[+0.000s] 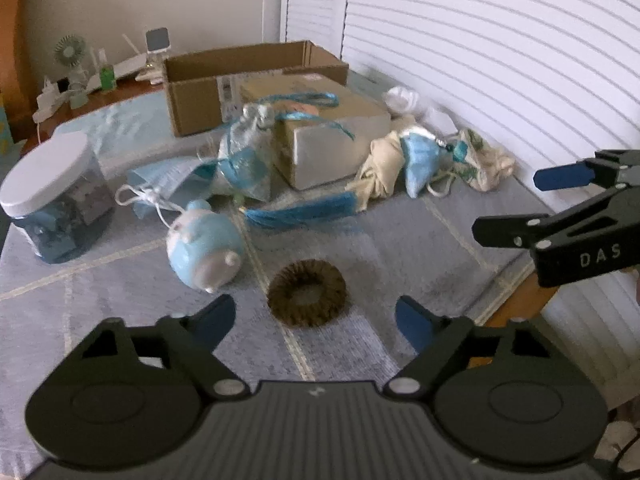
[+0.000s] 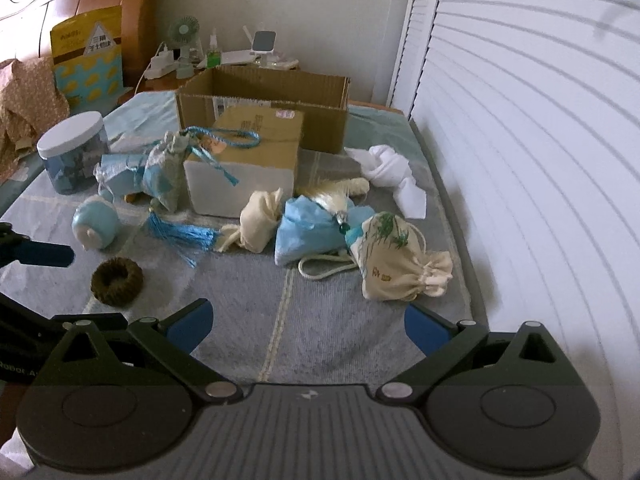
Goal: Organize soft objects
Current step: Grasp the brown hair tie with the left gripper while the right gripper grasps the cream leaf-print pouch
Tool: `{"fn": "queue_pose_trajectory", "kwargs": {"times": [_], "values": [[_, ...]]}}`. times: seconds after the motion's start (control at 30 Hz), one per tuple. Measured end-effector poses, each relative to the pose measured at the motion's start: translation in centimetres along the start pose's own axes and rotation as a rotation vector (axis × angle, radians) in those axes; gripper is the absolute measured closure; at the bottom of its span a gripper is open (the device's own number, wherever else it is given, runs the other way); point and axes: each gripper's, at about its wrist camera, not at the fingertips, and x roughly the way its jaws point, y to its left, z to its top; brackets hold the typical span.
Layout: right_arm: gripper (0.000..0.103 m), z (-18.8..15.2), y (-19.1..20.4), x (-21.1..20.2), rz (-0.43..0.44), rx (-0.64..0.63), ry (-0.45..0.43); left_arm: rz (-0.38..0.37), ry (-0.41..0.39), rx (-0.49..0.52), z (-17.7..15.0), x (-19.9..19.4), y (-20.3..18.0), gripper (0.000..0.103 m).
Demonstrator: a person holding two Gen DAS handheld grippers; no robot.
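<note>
Soft things lie on a grey-blue cloth. A brown scrunchie (image 1: pixel 307 294) (image 2: pixel 116 282) lies just ahead of my open, empty left gripper (image 1: pixel 314 318). A pale blue plush toy (image 1: pixel 206 249) (image 2: pixel 96 227) lies to its left. A blue tassel sachet (image 1: pixel 244 160) (image 2: pixel 164 178), a cream pouch (image 2: pixel 258 220), a blue pouch (image 2: pixel 310 232) and a printed drawstring bag (image 2: pixel 394 264) lie around a closed carton (image 2: pixel 244 164). My right gripper (image 2: pixel 306 326) is open and empty, short of the printed bag; it shows at the right of the left wrist view (image 1: pixel 508 204).
An open cardboard box (image 2: pixel 264 100) (image 1: pixel 240 80) stands behind the closed carton. A white-lidded jar (image 1: pixel 52 200) (image 2: pixel 74 152) is at the left. White cloth (image 2: pixel 394 176) lies at the right by the louvred doors. A fan and bottles stand on the far table.
</note>
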Motion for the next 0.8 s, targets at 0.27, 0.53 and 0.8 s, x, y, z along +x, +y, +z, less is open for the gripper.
{"fn": "queue_pose_trajectory", "kwargs": {"times": [0.27,0.53,0.8], "values": [[0.0,-0.4,-0.8,1.1,0.003,0.017,0.012,0.014,-0.005,-0.011,0.3,1.1,0.2,0.033],[0.0,-0.4,-2.1,2.1,-0.025,0.059,0.008,0.014,-0.015,-0.04,0.7,1.2,0.3,0.06],[0.0,0.0,-4.0,3.5,-0.084,0.105,-0.019,0.019,-0.009,-0.038,0.8,1.3,0.1,0.06]]}}
